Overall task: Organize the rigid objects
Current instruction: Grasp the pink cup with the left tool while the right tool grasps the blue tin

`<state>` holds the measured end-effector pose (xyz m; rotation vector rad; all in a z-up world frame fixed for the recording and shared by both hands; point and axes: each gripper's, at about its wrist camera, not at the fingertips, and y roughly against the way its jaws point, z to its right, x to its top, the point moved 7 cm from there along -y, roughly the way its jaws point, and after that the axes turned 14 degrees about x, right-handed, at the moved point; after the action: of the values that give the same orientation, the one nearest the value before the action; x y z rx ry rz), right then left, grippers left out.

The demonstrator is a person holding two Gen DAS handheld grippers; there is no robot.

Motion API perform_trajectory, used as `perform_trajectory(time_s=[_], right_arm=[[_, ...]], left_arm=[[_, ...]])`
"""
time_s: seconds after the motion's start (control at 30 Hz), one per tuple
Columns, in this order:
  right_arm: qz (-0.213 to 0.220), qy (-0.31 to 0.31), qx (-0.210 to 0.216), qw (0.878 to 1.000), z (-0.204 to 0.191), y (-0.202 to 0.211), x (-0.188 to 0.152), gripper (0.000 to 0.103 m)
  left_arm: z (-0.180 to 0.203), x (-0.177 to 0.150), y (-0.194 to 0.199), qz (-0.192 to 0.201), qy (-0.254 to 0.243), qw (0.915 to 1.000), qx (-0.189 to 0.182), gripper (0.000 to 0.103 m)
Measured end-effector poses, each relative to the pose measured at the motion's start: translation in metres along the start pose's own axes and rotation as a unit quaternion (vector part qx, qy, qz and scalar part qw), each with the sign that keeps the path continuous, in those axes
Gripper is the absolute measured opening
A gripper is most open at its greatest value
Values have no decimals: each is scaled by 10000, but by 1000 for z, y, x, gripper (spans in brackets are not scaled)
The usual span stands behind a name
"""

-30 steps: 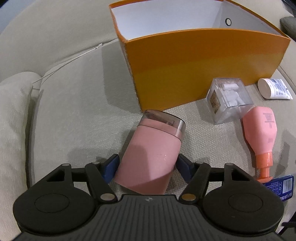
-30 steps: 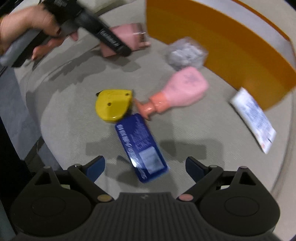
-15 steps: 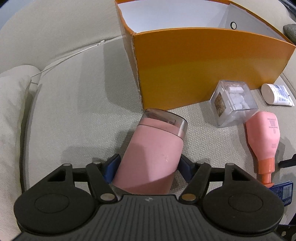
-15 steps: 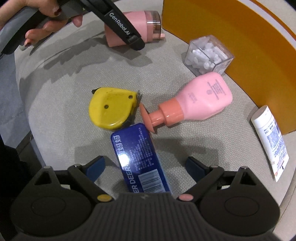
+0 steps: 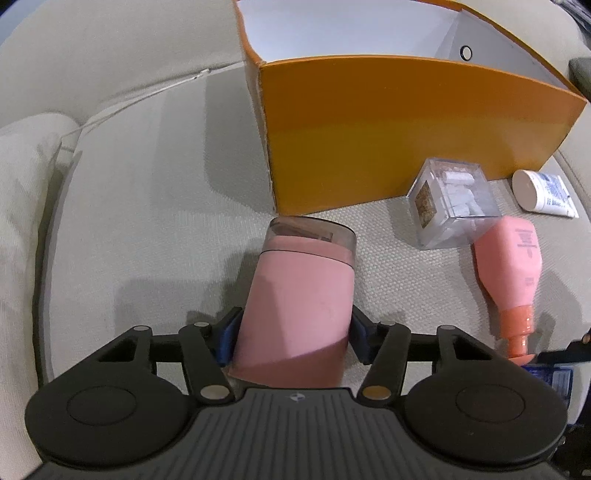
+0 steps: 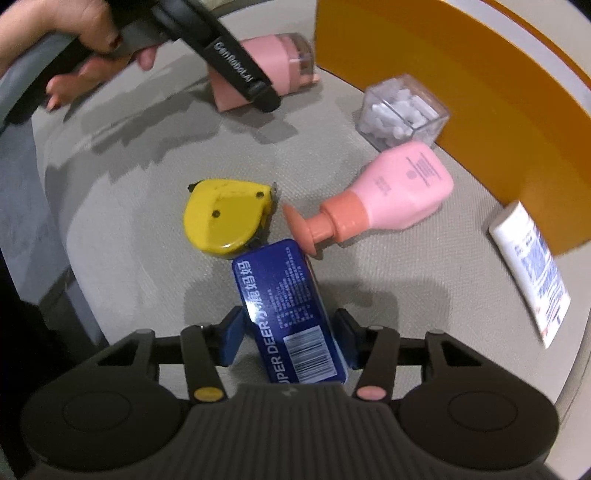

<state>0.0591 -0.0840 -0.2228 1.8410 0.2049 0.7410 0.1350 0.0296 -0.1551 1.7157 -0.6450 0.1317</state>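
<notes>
Left gripper clamps pink container on beige cushion.

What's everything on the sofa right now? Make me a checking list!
Surface: beige sofa cushion.
Job's things: pink cup, blue tin, pump bottle, tape measure, clear box, white tube, all lying beside the orange bin, which looks empty.
Clutter: nothing seen.
Grippers: left gripper clamps the cup; right gripper straddles the tin, pads close, contact unclear.
Cables: nothing seen.
Surroundings: a hand holding the left gripper.
</notes>
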Motion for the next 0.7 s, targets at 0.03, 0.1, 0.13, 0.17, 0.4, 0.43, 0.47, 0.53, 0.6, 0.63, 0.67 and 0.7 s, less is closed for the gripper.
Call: perform_trajectory(time_s=[0.03, 0.1, 0.13, 0.17, 0.4, 0.43, 0.47, 0.53, 0.6, 0.63, 0.67, 0.7], right_arm=[[54, -68, 59, 9999, -1, 2, 1, 53], [119, -95, 83, 9998, -3, 7, 1, 51], [124, -80, 48, 9999, -3, 10, 0, 51], [103, -62, -5, 9999, -1, 10, 2, 51], [-254, 258, -431, 9984, -5, -7, -7, 50], [-275, 301, -481, 9980, -6, -9, -6, 50], [-279, 312, -500, 9979, -7, -12, -5, 50], [-320, 242, -496, 9980, -4, -13, -2, 50], [-373, 154, -466, 9981, -1, -11, -2, 51], [-396, 83, -449, 9982, 1, -11, -2, 51], [-425, -3, -431, 9982, 3, -11, 0, 52], [-447, -69, -431, 9980, 1, -11, -1, 52]], left_arm=[[-1, -1, 1, -18, 45, 10000, -17, 67], [-4, -2, 4, -36, 109, 9999, -35, 66], [-5, -2, 4, -42, 136, 9999, -44, 66], [-9, -2, 3, -59, 170, 9998, -45, 66], [-10, -12, 11, -124, 156, 9998, 26, 65], [-10, -13, 11, -137, 144, 9998, 29, 65], [-9, -13, 10, -158, 127, 9998, 29, 65], [-8, -14, 7, -218, 109, 9997, 23, 65], [-6, -16, 5, -278, 94, 9996, 30, 64], [-4, -16, 2, -307, 73, 9995, 46, 64], [-4, -16, 1, -324, 58, 9994, 62, 64], [-3, -16, 0, -333, 51, 9994, 79, 64]])
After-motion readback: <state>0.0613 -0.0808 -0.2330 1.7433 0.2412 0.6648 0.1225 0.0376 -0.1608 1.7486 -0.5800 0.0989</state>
